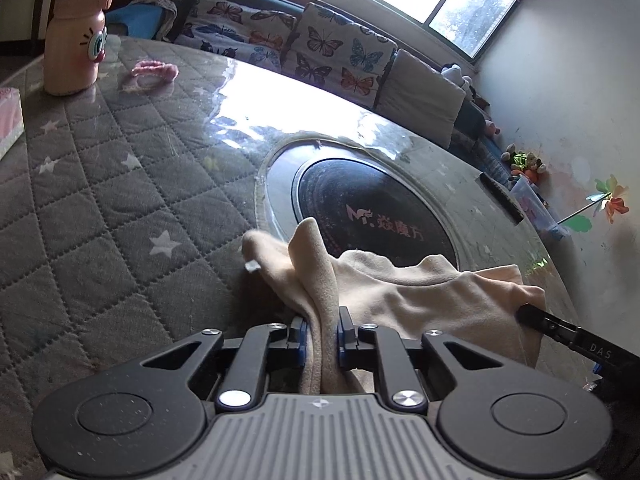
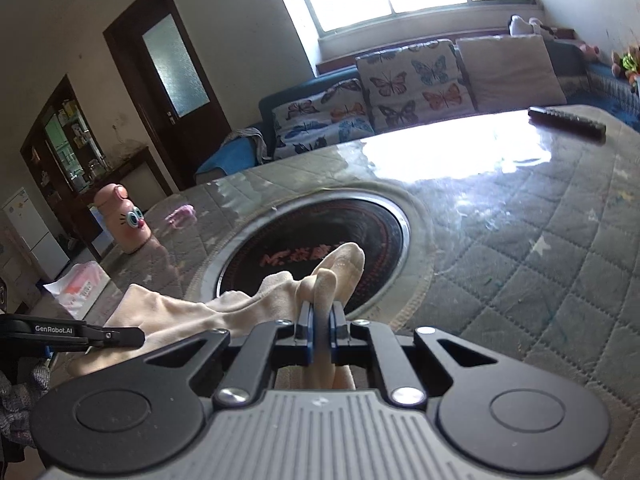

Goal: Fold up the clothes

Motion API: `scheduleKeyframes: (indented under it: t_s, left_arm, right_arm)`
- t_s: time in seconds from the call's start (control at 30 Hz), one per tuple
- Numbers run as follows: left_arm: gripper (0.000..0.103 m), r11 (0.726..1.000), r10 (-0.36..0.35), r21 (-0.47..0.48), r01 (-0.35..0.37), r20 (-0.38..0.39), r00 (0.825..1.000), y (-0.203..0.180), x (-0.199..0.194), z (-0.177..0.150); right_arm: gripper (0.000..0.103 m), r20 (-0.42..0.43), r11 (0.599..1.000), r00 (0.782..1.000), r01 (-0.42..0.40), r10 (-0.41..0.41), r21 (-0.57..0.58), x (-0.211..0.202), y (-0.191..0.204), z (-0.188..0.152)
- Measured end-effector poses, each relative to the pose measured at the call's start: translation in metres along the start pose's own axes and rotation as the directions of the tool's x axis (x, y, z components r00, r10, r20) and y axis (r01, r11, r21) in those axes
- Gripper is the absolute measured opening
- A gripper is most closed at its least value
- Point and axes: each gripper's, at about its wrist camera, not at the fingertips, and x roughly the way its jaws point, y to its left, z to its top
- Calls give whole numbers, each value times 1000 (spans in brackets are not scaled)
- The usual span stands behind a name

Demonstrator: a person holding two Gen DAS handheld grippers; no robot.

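At the lower centre of each wrist view, I see a gripper closed onto a bunched ridge of the cream garment (image 1: pixel 400 292): the left gripper (image 1: pixel 323 330) pinches a thick fold between its blue pads, and the right gripper (image 2: pixel 320 334) clamps a thinner gather, its jaws nearly together. I judge the two holds, well apart along one edge, to be meant for spreading the cloth before a fold. The fabric sags between them over the near rim of the quilted table cover (image 1: pixel 120 184) and just reaches the dark round hob (image 1: pixel 360 196) set in the middle. Farther out, at the upper left of the left view, stand a pink bottle (image 1: pixel 76 36) and a pink hair tie (image 1: pixel 154 70); a remote control (image 2: pixel 566 120) lies at the upper right of the right view. The garment's lower part falls behind the gripper bodies, so I cannot tell its type or which edge I hold. Window glare washes out the far tabletop.
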Motion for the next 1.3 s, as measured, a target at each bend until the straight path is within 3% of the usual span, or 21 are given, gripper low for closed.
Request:
scheduleKeyframes:
  t_s: [0.3,0.73,0.87,1.03,1.1,1.3]
  left_arm:
    - [15,1000,-21,18,21,-19,1000,-10,-20,-11]
    - [15,999,43,28,-41,-77,996,1,4,-24]
    - [18,999,45,28,-43,-82,996,3,6,-25]
    - [22,999,46,28,-44,-83,995,4,7,-26]
    - [25,999,46,18,-44,-85,995,6,7,-26]
    - [30,999,31,-16,-33,-80,996,9,5,-28]
  right_arm:
    - [7,4,1000,1000,3,-3,-25,-28,12,-8]
    - [8,-111,994,993,52,-42,93,10,-24,-35]
    - [21,-119,992,992,49,-35,112,14,-30,-40]
    - [26,-116,993,993,31,-17,114,13,-30,-42]
    - [34,-113,994,994,18,-6,112,13,-29,-43]
    - [36,-129,998,992,18,-11,55,15,-16,-42]
